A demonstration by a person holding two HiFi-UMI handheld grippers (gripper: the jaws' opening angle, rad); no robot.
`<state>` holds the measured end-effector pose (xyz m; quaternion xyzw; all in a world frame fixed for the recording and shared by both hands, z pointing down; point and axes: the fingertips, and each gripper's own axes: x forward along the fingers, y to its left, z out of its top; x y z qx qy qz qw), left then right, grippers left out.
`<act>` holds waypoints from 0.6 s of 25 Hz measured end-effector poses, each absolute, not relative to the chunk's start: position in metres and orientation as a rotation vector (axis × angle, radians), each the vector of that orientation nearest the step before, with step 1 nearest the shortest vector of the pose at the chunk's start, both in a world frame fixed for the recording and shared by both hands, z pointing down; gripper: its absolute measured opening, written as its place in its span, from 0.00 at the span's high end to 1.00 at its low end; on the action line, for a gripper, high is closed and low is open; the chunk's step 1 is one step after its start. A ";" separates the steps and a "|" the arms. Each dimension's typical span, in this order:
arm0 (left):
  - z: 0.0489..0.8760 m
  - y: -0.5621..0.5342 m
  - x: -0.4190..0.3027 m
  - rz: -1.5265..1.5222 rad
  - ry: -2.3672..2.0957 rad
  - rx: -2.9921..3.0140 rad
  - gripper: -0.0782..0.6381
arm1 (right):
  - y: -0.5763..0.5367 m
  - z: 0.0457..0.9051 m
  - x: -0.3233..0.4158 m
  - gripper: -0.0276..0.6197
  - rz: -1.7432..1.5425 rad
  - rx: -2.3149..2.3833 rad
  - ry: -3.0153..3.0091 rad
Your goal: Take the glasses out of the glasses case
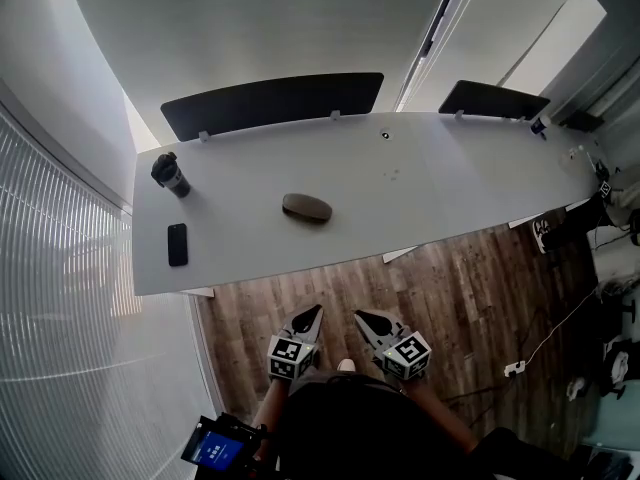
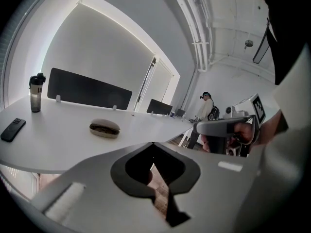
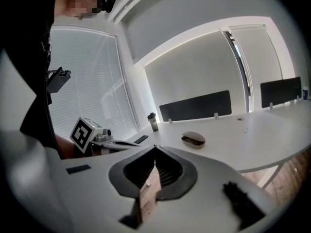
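Observation:
A taupe oval glasses case (image 1: 306, 208) lies lid down near the middle of the white table (image 1: 450, 188), with a dark band along its side. It also shows in the left gripper view as the case (image 2: 104, 128) and in the right gripper view as the case (image 3: 193, 139). Both grippers hang over the wooden floor, well short of the table's near edge and apart from the case. My left gripper (image 1: 318, 311) is shut with nothing in it, its tips meeting (image 2: 152, 143). My right gripper (image 1: 359, 315) is also shut and empty (image 3: 155, 147).
A dark travel bottle (image 1: 171, 174) and a black phone (image 1: 177, 244) sit at the table's left end. Dark partition screens (image 1: 270, 103) line its far edge. Window blinds (image 1: 60, 298) run along the left. A person (image 2: 204, 111) stands far off.

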<state>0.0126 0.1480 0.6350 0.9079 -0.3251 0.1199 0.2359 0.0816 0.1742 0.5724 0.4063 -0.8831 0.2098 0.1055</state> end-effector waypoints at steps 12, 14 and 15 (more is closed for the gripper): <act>0.638 0.111 -0.031 0.287 -0.806 2.520 0.89 | 0.124 0.573 0.029 0.95 0.573 1.228 -2.567; 0.641 0.110 -0.034 0.291 -0.809 2.506 0.89 | 0.122 0.573 0.028 0.95 0.578 1.223 -2.557; 0.642 0.108 -0.035 0.292 -0.814 2.498 0.89 | 0.120 0.574 0.029 0.95 0.584 1.238 -2.554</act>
